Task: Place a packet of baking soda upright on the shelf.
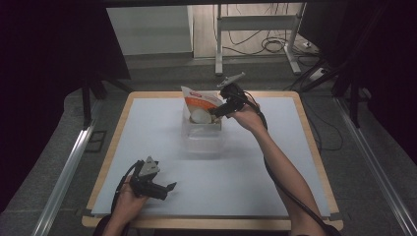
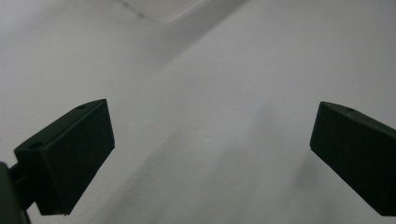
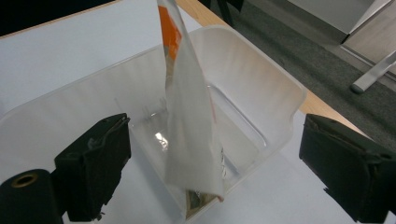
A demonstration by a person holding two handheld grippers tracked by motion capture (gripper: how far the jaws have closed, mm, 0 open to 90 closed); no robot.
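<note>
The packet point(image 3: 187, 116) stands on its edge in the clear tub point(image 3: 261, 88), leaning on the tub's near wall, so it stays up by itself. The right claw point(image 3: 215, 154) is wide open around the packet, with its 2 pads not touching it, so it looks like the packet was put there to stay. The left claw point(image 1: 169, 189) is open too and holds nothing. It waits low over the bench point(image 1: 255, 182), well away from the tub.
</note>
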